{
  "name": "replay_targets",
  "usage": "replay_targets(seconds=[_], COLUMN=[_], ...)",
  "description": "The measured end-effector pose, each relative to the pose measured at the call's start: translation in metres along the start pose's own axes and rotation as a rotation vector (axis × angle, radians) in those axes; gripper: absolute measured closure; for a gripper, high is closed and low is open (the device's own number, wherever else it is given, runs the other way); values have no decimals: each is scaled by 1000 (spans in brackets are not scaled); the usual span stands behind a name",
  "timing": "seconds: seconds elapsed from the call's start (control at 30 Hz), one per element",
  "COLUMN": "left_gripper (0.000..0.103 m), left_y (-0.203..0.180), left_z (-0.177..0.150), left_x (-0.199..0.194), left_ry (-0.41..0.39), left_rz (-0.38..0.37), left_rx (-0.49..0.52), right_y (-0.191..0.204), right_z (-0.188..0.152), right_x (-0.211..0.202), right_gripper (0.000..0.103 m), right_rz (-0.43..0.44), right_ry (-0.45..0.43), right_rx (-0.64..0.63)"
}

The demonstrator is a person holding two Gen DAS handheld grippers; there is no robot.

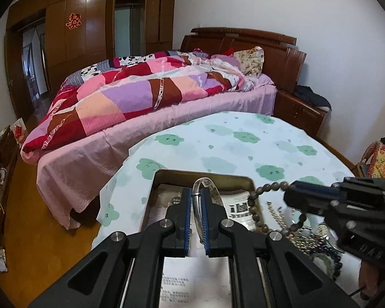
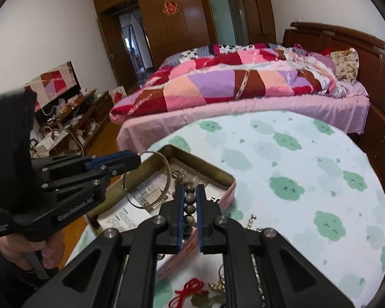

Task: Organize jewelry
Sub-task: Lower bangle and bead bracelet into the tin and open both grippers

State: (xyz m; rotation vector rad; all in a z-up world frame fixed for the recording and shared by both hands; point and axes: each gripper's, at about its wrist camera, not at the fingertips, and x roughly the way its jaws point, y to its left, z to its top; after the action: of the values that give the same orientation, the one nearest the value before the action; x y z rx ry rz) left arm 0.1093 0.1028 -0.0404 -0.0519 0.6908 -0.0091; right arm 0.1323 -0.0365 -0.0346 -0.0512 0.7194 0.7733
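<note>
My left gripper (image 1: 196,195) is shut on a silver bangle (image 1: 205,182) and holds it over the open metal tin (image 1: 205,173). From the right wrist view the left gripper (image 2: 136,160) holds the bangle (image 2: 164,165) above the tin's near corner (image 2: 218,172). My right gripper (image 2: 190,195) is shut on a brown wooden bead bracelet (image 2: 189,196), hanging over the tin. In the left wrist view the right gripper (image 1: 290,192) holds the bead bracelet (image 1: 254,200) at the tin's right side. Printed paper lies in the tin.
The tin sits on a round table with a green cloud-pattern cloth (image 1: 243,138). A pile of chains and beads (image 1: 308,236) lies right of the tin. A red cord (image 2: 190,290) and gold pieces (image 2: 218,286) lie near the table's front. A bed (image 1: 146,97) stands behind.
</note>
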Motion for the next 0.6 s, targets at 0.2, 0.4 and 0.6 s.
replay_targets(seconds=[0.2,0.4,0.6], left_gripper=[96,96,96], left_y=[7,7,6], left_z=[5,10,14], left_x=[26,40,50], left_ry=[45,76,96], left_rz=[30,51,67], left_rx=[5,34,51], right_y=[-2,-7,-9], right_z=[3,2,1], right_x=[25,37,48], right_gripper=[92,92,92], right_rz=[-41,-51,-50], right_ry=[29,47,72], right_rx=[20,39,43])
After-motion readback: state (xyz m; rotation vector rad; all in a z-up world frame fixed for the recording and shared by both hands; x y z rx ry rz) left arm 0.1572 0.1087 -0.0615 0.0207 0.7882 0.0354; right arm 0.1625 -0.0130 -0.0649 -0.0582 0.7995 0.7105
